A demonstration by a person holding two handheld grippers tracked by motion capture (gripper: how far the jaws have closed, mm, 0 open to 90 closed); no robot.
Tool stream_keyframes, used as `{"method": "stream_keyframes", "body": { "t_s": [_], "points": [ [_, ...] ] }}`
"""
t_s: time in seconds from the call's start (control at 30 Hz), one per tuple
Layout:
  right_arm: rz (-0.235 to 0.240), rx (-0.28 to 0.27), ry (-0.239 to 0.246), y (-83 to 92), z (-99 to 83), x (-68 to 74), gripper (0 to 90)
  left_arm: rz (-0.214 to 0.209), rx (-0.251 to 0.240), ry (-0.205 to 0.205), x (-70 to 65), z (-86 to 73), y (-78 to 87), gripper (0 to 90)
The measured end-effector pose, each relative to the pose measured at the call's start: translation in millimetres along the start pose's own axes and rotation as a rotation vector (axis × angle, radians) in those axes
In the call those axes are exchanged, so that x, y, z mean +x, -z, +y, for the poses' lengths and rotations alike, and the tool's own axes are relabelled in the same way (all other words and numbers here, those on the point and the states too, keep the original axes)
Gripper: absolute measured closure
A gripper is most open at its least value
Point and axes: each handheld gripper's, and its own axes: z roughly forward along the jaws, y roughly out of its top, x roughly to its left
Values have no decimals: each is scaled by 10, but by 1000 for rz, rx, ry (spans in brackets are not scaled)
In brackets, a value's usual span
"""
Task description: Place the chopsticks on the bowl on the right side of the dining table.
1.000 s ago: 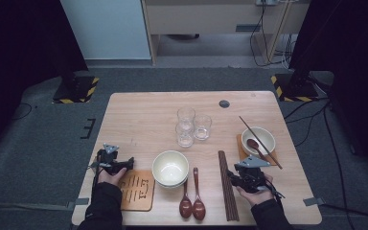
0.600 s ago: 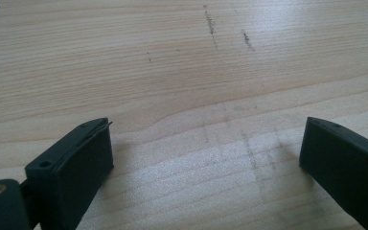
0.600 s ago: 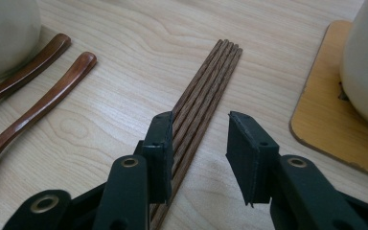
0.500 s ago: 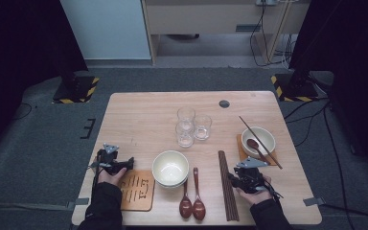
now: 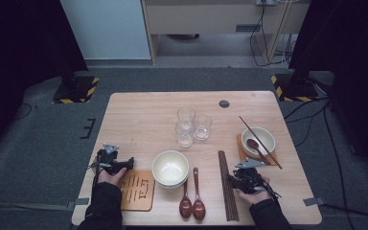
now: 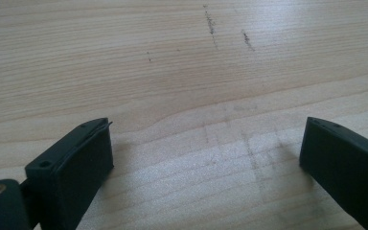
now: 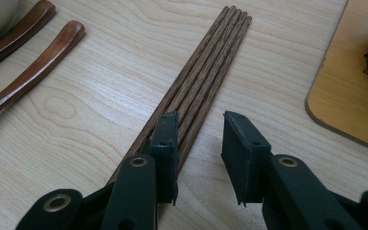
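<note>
A bundle of dark wooden chopsticks (image 7: 206,72) lies on the table (image 5: 139,120), right of two wooden spoons (image 5: 192,203). My right gripper (image 7: 199,139) hovers over the near end of the chopsticks (image 5: 226,187). Its jaws have just been closing. One jaw stands over the bundle and the other beside it, with the outer sticks in the narrow gap and the pads not pressing. My left gripper (image 6: 206,143) stands wide open over bare wood, near the table's left edge (image 5: 127,164), beside a patterned coaster (image 5: 135,189).
Stacked cream bowls (image 5: 171,167) sit between the two hands. Three glasses (image 5: 191,125) stand mid-table. At the right, a bowl (image 5: 263,134) holding a spoon rests on a wooden coaster (image 7: 345,96), with a chopstick laid across it.
The right gripper has edged slightly towards the chopsticks. The left hand and gripper have stayed in place.
</note>
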Motion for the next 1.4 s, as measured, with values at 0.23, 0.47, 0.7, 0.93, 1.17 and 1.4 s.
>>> {"method": "stream_keyframes", "body": {
  "t_s": [0.23, 0.47, 0.7, 0.93, 1.17, 1.4],
  "points": [
    [7, 18, -4, -24, -7, 0, 686, 0, 0, 0, 0, 0, 0, 32],
    [11, 35, -11, -47, -11, -7, 731, 0, 0, 0, 0, 0, 0, 32],
    [8, 54, -23, -51, -11, -38, 796, 0, 0, 0, 0, 0, 0, 32],
    [-3, 62, -33, -48, -13, -64, 822, 0, 0, 0, 0, 0, 0, 32],
    [-16, 63, -45, -28, -14, -113, 841, 0, 0, 0, 0, 0, 0, 32],
    [-23, 70, -52, -20, -12, -160, 847, 0, 0, 0, 0, 0, 0, 32]
  ]
}}
